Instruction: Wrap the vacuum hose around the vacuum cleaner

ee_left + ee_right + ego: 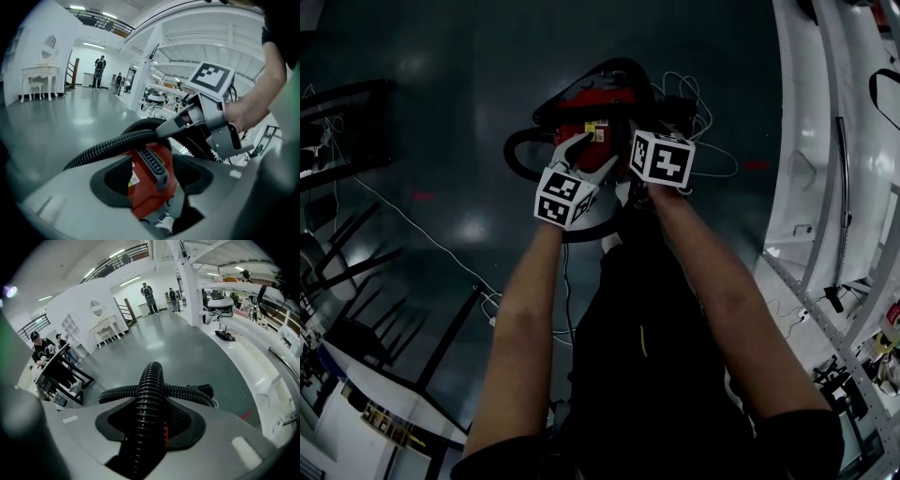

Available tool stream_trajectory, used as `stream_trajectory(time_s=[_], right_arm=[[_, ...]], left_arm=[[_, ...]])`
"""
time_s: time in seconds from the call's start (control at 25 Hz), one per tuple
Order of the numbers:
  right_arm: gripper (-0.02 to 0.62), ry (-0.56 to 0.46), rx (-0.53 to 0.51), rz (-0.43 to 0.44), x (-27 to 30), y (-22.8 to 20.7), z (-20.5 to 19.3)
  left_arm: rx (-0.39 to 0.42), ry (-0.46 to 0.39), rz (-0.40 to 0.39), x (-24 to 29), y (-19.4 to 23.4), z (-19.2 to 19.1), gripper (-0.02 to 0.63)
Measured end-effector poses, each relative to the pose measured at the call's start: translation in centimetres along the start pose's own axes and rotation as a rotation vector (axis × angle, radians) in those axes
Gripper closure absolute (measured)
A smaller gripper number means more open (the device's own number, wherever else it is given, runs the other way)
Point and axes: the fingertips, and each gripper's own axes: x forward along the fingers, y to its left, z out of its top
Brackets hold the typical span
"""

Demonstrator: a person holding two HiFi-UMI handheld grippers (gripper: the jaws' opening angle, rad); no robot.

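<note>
Left gripper (587,156): your jaws stood wide apart, with nothing pressed between the pads. Directly below and ahead of them sat the red vacuum cleaner (149,190), its grey ribbed handle (154,165) in line with the gap. Just beyond the jaws, the black vacuum hose (105,146) arched across the top of the machine. Close alongside on that gripper's right, your right gripper (173,126) was clamped on the hose. The hose ran straight out between its jaws, rose ahead of them, and met further loops lying on the dark floor (187,357) beyond.
</note>
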Motion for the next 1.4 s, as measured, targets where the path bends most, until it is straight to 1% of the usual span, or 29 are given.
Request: stream_trajectory(time_s=[0.12,0.44,0.56,0.6,0.72,0.76,0.84,0.96,1.04,1.08,1.12,1.16,1.2,1.4], right_arm=[[0.420,-0.014,-0.001,0.027,-0.5,1.9,-0.5],[0.419,-0.028,0.021,0.063,-1.2,6.0,-1.7],[0.418,-0.030,0.016,0.059,-0.6,7.1,-2.7],[0.417,-0.016,0.010,0.060,-0.3,7.1,-3.2],[0.430,0.088,0.005,0.082,1.1,7.7,-4.9],[0.433,0.107,0.001,0.086,1.3,7.9,-5.2],[0.430,0.109,-0.026,0.087,1.5,8.1,-5.3],[0.412,0.119,-0.065,0.097,1.5,8.2,-5.7],[0.358,0.138,-0.083,0.106,1.4,8.2,-6.5],[0.348,0.140,-0.093,0.106,1.3,8.1,-6.7],[0.357,0.138,-0.102,0.101,1.2,8.0,-6.9],[0.403,0.131,-0.106,0.096,1.1,7.8,-7.0],[0.414,0.124,-0.102,0.097,1.0,7.8,-7.0],[0.429,0.088,-0.043,0.158,0.4,8.6,-7.0]], left_arm=[[-0.006,-0.005,0.015,-0.9,0.2,-0.4,0.335],[-0.005,-0.002,0.059,-4.0,0.8,-1.8,0.334],[-0.016,0.002,0.081,-5.0,1.6,-2.5,0.334],[-0.020,0.002,0.087,-5.2,1.9,-2.7,0.334],[-0.032,0.001,0.100,-5.8,2.6,-3.2,0.335],[-0.033,0.002,0.102,-6.0,2.7,-3.4,0.334],[-0.035,0.004,0.101,-6.2,2.8,-3.6,0.336],[-0.039,0.003,0.102,-6.3,3.0,-3.7,0.334],[-0.038,0.003,0.101,-6.2,3.0,-3.6,0.334],[-0.035,0.004,0.099,-6.1,2.9,-3.5,0.334],[-0.029,0.008,0.095,-6.1,2.8,-3.4,0.333],[-0.022,0.010,0.091,-6.0,2.8,-3.4,0.334],[-0.016,0.010,0.089,-5.9,2.7,-3.3,0.334],[-0.030,-0.004,0.110,-6.2,3.3,-2.8,0.335]])
